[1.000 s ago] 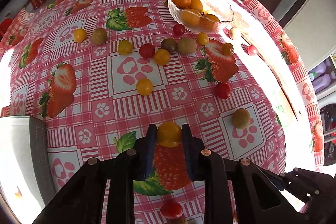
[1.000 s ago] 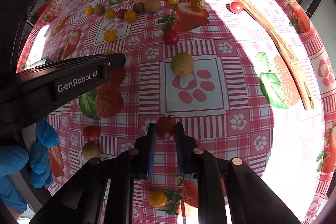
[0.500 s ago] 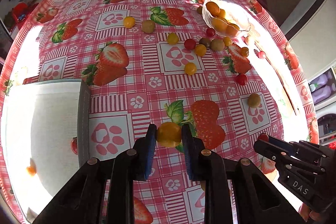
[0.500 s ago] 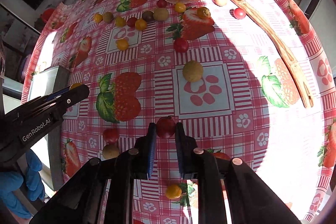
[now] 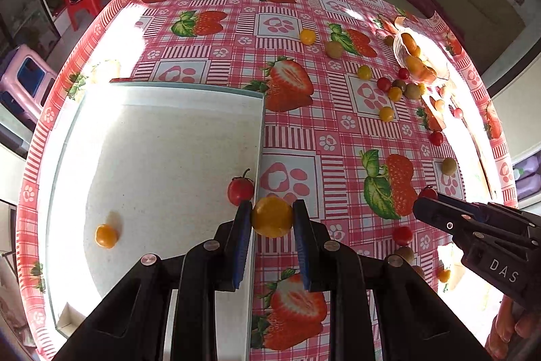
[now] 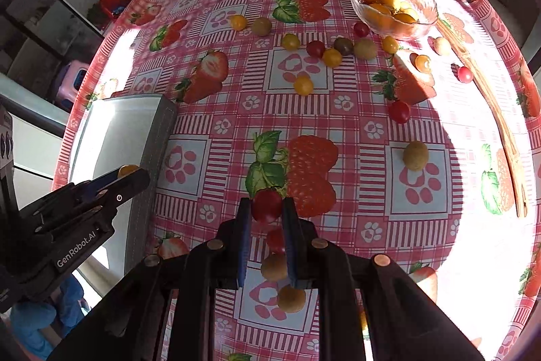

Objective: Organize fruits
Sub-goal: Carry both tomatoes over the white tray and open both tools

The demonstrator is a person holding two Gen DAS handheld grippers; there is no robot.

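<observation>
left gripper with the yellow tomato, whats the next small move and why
Probably shift the left gripper a little further left over the white tray before releasing: its yellow tomato hangs right at the tray's edge, where a red tomato already lies.

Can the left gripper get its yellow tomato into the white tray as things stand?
Probably yes. The left gripper holds the yellow tomato right above the white tray's near wall, and the tray is open-topped, with only a red tomato and an orange one inside.
</observation>
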